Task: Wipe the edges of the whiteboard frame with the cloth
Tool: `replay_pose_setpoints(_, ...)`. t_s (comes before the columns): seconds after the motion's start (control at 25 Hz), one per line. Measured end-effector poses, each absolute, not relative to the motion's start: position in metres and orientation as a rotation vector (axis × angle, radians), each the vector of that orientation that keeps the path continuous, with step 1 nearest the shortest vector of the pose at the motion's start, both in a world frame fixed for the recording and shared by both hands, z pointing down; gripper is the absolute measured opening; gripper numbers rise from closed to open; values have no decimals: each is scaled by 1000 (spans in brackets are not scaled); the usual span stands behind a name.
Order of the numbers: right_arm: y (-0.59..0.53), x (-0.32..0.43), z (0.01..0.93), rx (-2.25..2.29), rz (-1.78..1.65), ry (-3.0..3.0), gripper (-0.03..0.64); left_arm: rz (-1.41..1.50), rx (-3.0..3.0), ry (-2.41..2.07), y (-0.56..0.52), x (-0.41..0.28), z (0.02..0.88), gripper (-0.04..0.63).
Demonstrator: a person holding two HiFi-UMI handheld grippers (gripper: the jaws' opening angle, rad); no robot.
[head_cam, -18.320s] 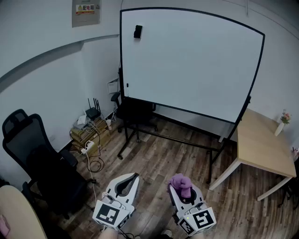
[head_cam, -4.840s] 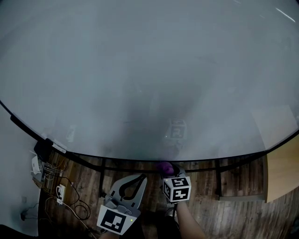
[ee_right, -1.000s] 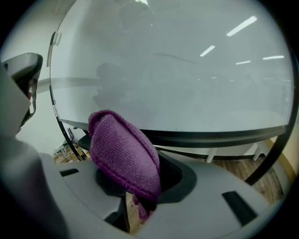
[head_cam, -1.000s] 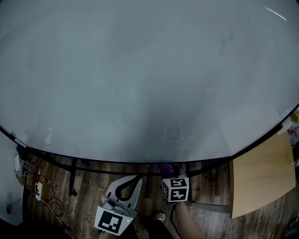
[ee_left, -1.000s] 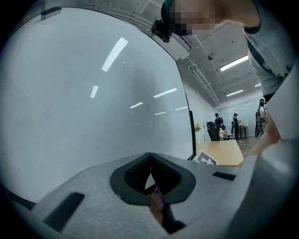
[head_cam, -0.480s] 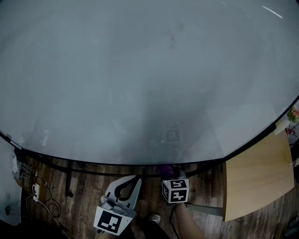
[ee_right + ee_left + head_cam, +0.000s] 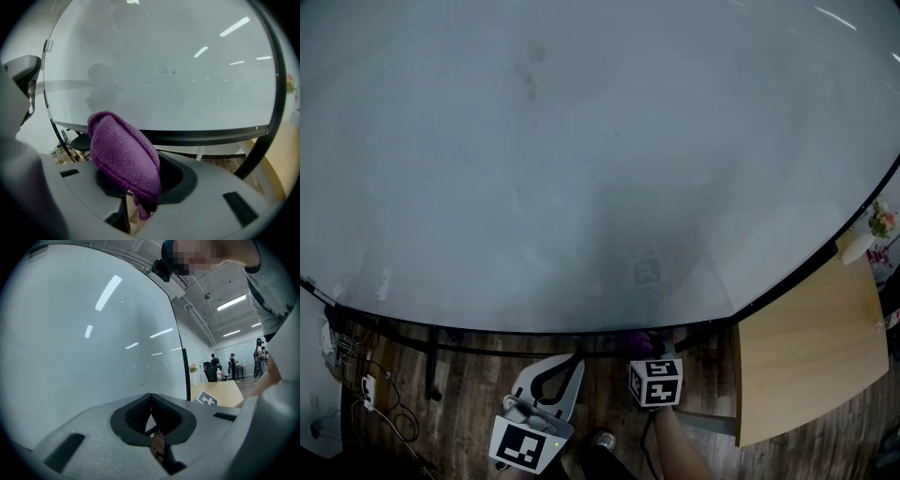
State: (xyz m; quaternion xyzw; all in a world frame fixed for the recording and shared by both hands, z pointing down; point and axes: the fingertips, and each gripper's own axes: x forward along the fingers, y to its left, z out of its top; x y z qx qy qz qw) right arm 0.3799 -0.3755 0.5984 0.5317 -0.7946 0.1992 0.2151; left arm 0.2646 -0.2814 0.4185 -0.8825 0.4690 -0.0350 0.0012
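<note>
The whiteboard (image 7: 581,169) fills most of the head view, and its black frame (image 7: 769,294) curves along the bottom and up the right side. My right gripper (image 7: 643,349) is shut on a purple cloth (image 7: 635,339), which it holds up at the frame's bottom edge. In the right gripper view the cloth (image 7: 124,157) bulges out of the right gripper (image 7: 140,180) in front of the bottom frame bar (image 7: 211,136). Whether the cloth touches the bar is unclear. My left gripper (image 7: 575,360) hangs just below the edge, shut and holding nothing. In its own view the left gripper (image 7: 151,397) points along the board toward the frame's right edge (image 7: 184,376).
A wooden table (image 7: 806,366) stands close to the board's right end, with a small flower vase (image 7: 881,220) at its far corner. Cables and power strips (image 7: 356,394) lie on the floor at the left. The board's stand leg (image 7: 431,366) runs below the edge. People stand far off (image 7: 232,364).
Over the last second I have shifted right along the bottom edge: the table and the board's right corner have slid left in the head view. Both grippers keep their pose, cloth still at the edge.
</note>
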Motion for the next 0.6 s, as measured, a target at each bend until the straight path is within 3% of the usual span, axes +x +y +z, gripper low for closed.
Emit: replay_pose_setpoints(0.6,-382,439,597,1564,560,-2142,116,-121,-2810,1408,-287,303,421,17)
